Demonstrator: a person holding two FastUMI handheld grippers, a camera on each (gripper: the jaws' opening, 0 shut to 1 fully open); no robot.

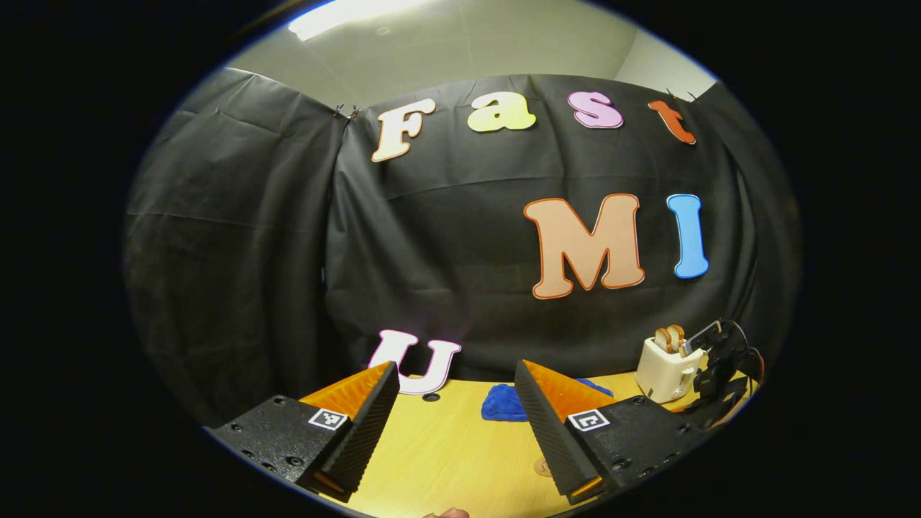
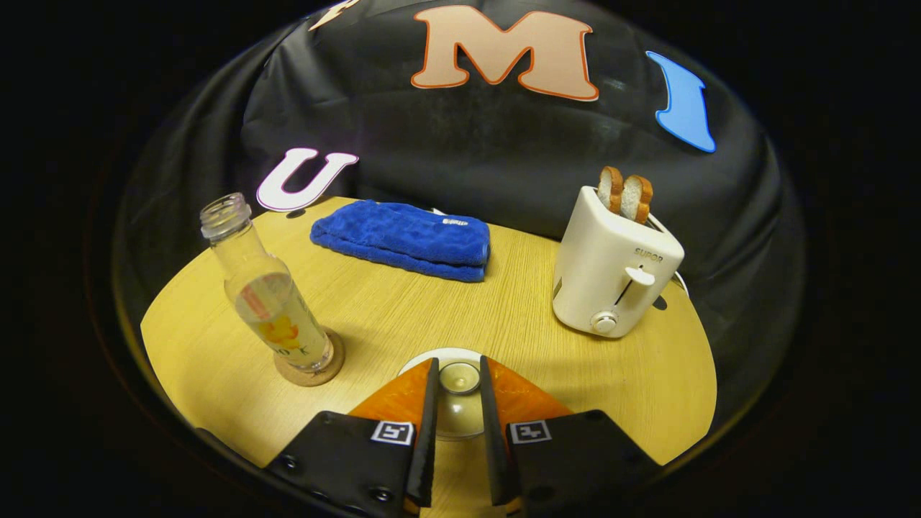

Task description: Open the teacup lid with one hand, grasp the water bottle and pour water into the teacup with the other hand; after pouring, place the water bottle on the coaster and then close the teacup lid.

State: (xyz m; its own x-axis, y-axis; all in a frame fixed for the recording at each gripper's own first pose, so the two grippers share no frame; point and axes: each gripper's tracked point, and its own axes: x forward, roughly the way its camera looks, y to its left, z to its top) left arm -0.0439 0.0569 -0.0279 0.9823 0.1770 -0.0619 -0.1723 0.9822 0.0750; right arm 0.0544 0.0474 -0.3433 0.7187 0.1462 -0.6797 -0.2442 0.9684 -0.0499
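Fingers of my right gripper (image 2: 459,385) stand close on either side of the knob of the teacup lid (image 2: 459,377), clamped on it as far as I can judge, with the lid low over the white teacup (image 2: 432,357) just beneath. Whether it is seated yet I cannot tell. My left gripper (image 1: 457,403) is spread wide and grasps nothing, raised over the table (image 1: 446,453) and facing the booth wall. Out to the left in the right gripper view, the water bottle (image 2: 266,291) stands upright on the coaster (image 2: 311,373), capless. So pouring and parking look done; I judge only the closing and letting go remain. Beyond lie a blue cloth (image 2: 406,241) and a toaster (image 2: 611,273).
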